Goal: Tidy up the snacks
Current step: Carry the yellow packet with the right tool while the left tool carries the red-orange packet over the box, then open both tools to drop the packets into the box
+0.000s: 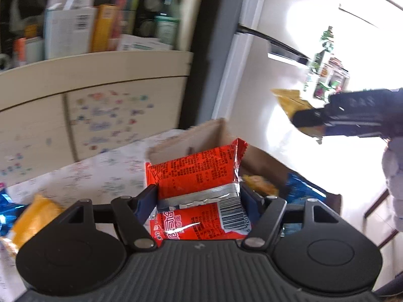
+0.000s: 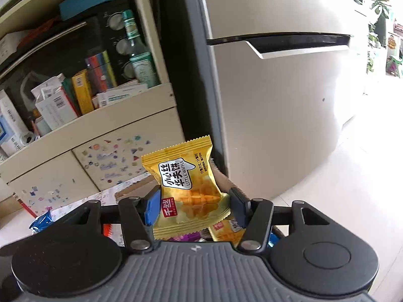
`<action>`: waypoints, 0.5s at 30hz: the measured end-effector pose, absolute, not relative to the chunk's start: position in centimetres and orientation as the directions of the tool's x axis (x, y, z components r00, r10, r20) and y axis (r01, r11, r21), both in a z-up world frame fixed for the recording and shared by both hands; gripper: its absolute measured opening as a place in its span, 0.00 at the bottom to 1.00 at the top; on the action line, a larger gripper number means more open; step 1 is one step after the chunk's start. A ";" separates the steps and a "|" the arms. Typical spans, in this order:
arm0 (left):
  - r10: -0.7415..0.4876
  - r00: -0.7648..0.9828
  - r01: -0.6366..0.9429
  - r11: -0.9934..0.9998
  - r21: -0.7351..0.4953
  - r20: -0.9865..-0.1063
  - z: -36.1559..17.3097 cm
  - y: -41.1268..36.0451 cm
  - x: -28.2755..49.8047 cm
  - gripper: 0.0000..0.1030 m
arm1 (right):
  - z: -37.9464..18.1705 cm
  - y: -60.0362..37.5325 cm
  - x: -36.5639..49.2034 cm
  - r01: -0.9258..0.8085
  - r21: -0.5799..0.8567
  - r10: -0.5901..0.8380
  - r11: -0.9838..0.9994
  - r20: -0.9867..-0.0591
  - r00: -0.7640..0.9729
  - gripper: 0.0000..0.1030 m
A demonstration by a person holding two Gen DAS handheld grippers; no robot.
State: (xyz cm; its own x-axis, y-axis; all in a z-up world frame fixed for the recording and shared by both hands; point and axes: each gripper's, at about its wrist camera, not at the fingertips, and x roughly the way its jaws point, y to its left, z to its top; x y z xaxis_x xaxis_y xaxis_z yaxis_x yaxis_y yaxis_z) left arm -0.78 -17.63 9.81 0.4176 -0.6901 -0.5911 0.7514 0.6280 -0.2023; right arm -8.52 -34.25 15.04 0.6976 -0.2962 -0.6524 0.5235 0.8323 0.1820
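Left tongs point(image 1: 199, 196): clamped on red packet point(image 1: 199, 173), above box point(image 1: 262, 161). Right tongs point(image 2: 195, 205): clamped on yellow waffle packet point(image 2: 187, 183), raised. Step: I carry both to sort. Next, I judge: lower each into the box, release.

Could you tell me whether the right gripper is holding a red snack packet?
No, the right gripper is shut on a yellow waffle packet; the red packet is in the left gripper.
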 end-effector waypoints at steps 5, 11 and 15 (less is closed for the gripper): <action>-0.723 0.348 0.792 0.567 -0.226 -0.597 9.0 -20.1 -2.6 0.68 | 15.1 -35.0 -9.4 0.550 0.181 -0.317 0.815 -0.656 0.685 0.61; -0.749 0.295 0.823 0.514 -0.240 -0.594 8.1 -22.1 -4.1 0.69 | 14.3 -35.6 -9.7 0.591 0.155 -0.344 0.792 -0.686 0.641 0.62; -0.773 0.279 0.844 0.481 -0.239 -0.569 8.4 -22.3 -5.0 0.85 | 13.8 -35.7 -9.6 0.610 0.148 -0.350 0.778 -0.705 0.617 0.66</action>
